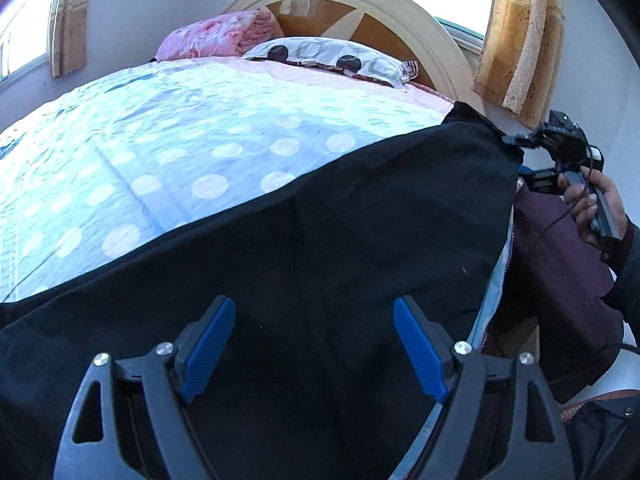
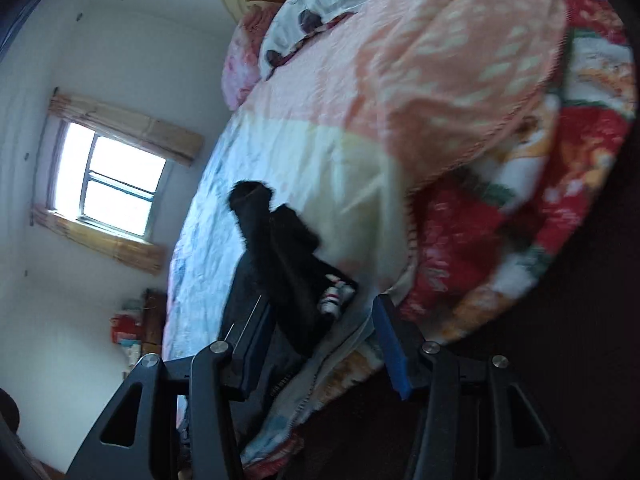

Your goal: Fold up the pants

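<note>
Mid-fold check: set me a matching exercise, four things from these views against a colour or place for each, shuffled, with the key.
Things:
1. pants
2. pillow
3. curtain
4. finger pads

Descriptions:
A. blue, ribbed
B. black, spread across the near edge of the bed
C. white with dark round spots, by the headboard
D. yellow-gold, hanging at the window on the right

Pairs: 1-B, 2-C, 3-D, 4-A
</note>
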Demonstrator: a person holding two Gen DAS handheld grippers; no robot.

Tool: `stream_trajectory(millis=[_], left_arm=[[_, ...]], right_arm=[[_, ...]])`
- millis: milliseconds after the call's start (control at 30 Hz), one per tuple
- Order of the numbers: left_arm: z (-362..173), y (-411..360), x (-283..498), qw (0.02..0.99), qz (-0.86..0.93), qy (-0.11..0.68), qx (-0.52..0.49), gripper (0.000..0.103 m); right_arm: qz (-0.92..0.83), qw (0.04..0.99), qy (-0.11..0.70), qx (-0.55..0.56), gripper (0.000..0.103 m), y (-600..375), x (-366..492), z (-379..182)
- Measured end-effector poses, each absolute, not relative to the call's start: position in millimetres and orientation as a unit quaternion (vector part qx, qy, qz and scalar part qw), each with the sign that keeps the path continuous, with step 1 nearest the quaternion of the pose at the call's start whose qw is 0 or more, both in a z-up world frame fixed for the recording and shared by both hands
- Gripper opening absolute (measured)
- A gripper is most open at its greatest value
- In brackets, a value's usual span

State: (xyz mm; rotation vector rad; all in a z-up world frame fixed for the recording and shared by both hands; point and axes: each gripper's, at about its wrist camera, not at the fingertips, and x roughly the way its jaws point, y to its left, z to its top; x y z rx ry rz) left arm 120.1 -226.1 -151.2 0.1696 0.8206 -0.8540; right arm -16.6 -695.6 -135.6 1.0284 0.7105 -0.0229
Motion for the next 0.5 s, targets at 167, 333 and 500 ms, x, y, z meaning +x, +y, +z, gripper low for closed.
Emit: stream_trajectory(millis=[167,333,500], left_arm=[[-153,-224,119,0.826,-0.403,0.386,0.078,0.084],[-155,-225,119,0.826,-0.405,0.384,0.077,0.086],[-155,-225,117,0.826,-0.407,0.382,0.079,0.088]], right_arm=[[-0.050,0.833,0.339,0.435,0.037,-683,-14,-123],[-0.050,0.857,0.308,0.409,0.037,-674,-24,-93],[-0.066,0.880,0.329,0.335,0.046,-682,2,-85]])
